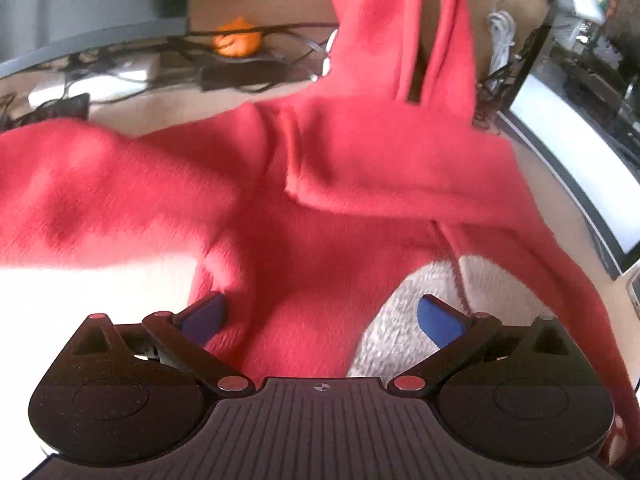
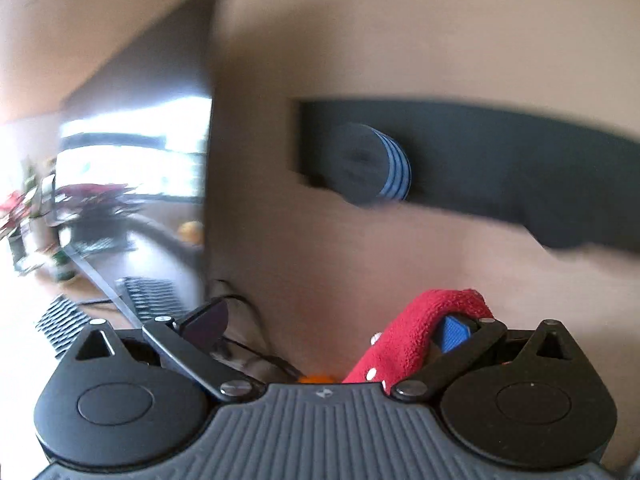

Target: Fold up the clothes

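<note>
A red fleece garment [image 1: 320, 168] fills the left wrist view, spread over a pale table, with its white fuzzy lining [image 1: 412, 304] showing at the lower right. One part of it rises out of the top of the frame, held up from above. My left gripper [image 1: 322, 316] is open, and its blue pads [image 1: 440, 322] straddle a fold of the red fabric without pinching it. In the right wrist view my right gripper [image 2: 332, 326] is lifted toward the wall with its jaws wide apart. A bit of the red garment [image 2: 416, 332] is draped over its right finger.
An orange object [image 1: 236, 38] and tangled cables [image 1: 132, 64] lie at the table's far edge, and a monitor [image 1: 568, 160] stands at the right. The right wrist view shows a beige wall, a dark recess holding a blue-striped roll [image 2: 372, 164], a keyboard [image 2: 152, 292] and plants [image 2: 96, 200].
</note>
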